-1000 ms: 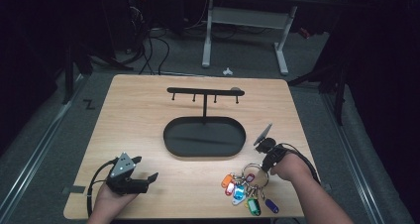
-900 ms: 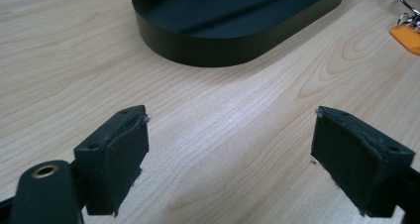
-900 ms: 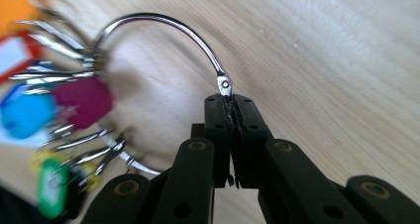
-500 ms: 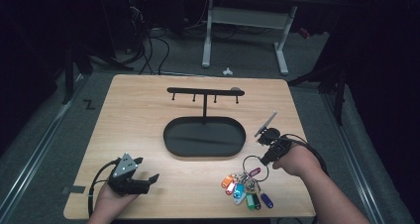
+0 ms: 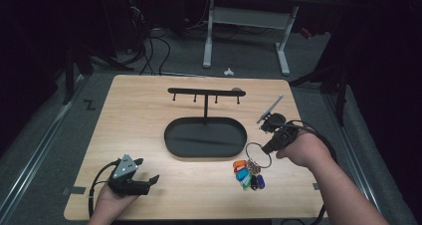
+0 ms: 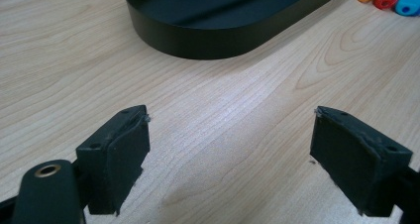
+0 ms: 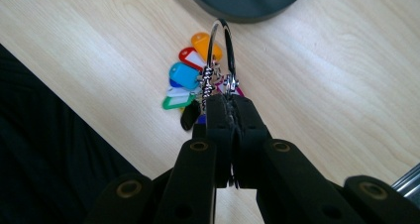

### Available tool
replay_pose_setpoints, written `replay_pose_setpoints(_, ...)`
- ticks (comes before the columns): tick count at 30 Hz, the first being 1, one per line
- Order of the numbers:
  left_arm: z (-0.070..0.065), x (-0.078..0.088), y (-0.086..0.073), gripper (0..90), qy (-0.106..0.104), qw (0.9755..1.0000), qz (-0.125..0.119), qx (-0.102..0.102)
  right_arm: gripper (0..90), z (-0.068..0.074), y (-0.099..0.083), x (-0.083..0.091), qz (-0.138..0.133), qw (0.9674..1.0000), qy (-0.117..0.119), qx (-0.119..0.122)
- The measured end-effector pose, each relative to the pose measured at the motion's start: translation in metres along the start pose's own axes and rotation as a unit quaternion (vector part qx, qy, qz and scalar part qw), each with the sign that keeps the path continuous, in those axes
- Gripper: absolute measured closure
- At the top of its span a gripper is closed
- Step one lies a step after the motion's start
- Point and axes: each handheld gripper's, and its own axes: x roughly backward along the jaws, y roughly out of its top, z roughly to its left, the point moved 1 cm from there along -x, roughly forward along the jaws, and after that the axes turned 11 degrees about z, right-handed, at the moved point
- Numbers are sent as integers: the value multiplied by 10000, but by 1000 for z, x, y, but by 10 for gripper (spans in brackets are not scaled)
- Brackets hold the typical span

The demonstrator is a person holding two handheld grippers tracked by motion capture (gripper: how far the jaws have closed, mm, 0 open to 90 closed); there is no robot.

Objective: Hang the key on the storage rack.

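Note:
A metal key ring (image 5: 258,153) with several coloured tags (image 5: 247,174) hangs from my right gripper (image 5: 267,148), whose jaws are shut on the ring's lower edge. In the right gripper view the ring (image 7: 221,45) stands up past my gripper (image 7: 229,102) and the tags (image 7: 185,78) dangle beneath, above the wood. A black hook rack (image 5: 205,91) rises from an oval black tray (image 5: 171,135) at the table's middle. My left gripper (image 5: 148,170) rests open on the table at the front left, with nothing between its pads (image 6: 121,152).
The wooden table (image 5: 139,110) has bare room left of the tray and along the front. The tray's rim (image 6: 223,40) lies just ahead of the left gripper. A cable trails from each gripper. Dark floor, cables and a desk frame (image 5: 209,41) lie beyond the far edge.
My right gripper has risen and moved toward the tray with the key ring in it, drawing the tags up into a bunch. The left gripper has not moved.

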Motion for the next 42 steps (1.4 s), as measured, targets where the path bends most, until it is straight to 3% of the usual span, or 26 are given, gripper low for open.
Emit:
replay_pose_setpoints(6, 0, 0, 0, 160, 10, 10000, -28, 19, 880, 0, 1, 20, -135, 9998, -132, 74)
replay_pose_setpoints(14, 1, 1, -1, 164, 7, 10000, -55, 25, 880, -3, 4, 44, -295, 9991, -296, -14)
replay_pose_setpoints(29, 1, 1, -2, 170, 22, 10000, -66, -6, 880, -2, 17, 46, -315, 9989, -331, 34)
replay_pose_setpoints(31, 1, 1, -2, 170, 17, 10000, -69, 12, 880, 0, 18, 47, -262, 9992, -288, -109)
replay_pose_setpoints(32, 1, 1, -2, 170, 19, 10000, -74, 17, 880, -1, 20, 47, -323, 9989, -327, 51)
replay_pose_setpoints(42, 2, 1, -2, 170, 22, 10000, -86, 11, 880, -1, 34, 49, -342, 9988, -321, 137)
